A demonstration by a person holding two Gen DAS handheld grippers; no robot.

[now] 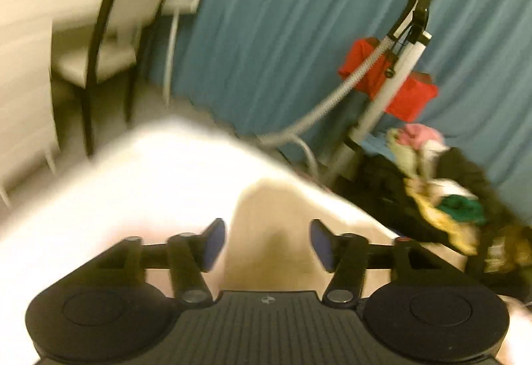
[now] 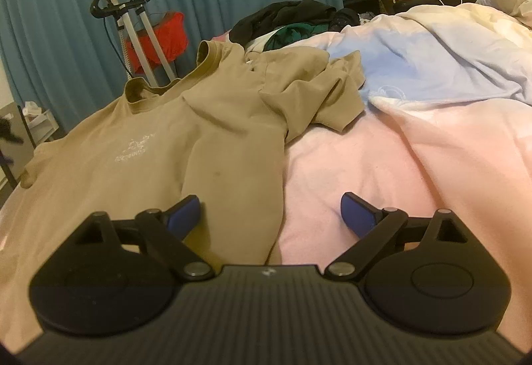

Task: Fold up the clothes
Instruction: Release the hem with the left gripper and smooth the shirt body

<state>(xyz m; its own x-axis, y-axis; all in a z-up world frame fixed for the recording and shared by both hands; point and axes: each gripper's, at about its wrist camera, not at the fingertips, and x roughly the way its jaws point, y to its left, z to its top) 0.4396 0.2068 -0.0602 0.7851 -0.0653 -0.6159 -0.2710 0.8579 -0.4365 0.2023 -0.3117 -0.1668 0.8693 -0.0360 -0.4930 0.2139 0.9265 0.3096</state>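
Observation:
A tan T-shirt (image 2: 159, 139) with a small white chest print lies on the pink bedcover (image 2: 382, 159), its right side folded over the middle and its right sleeve bunched toward the back. My right gripper (image 2: 271, 215) is open and empty, just above the shirt's lower right edge. My left gripper (image 1: 267, 242) is open and empty, over a tan patch of the shirt (image 1: 272, 232) with bright white bedding (image 1: 133, 185) around it. The left wrist view is blurred.
A heap of dark and coloured clothes (image 2: 292, 19) lies at the back of the bed; it also shows in the left wrist view (image 1: 432, 192). A garment steamer stand (image 2: 133, 29) with a red garment (image 2: 166, 36) stands by the blue curtain. A white chair (image 1: 109, 42) stands at the left.

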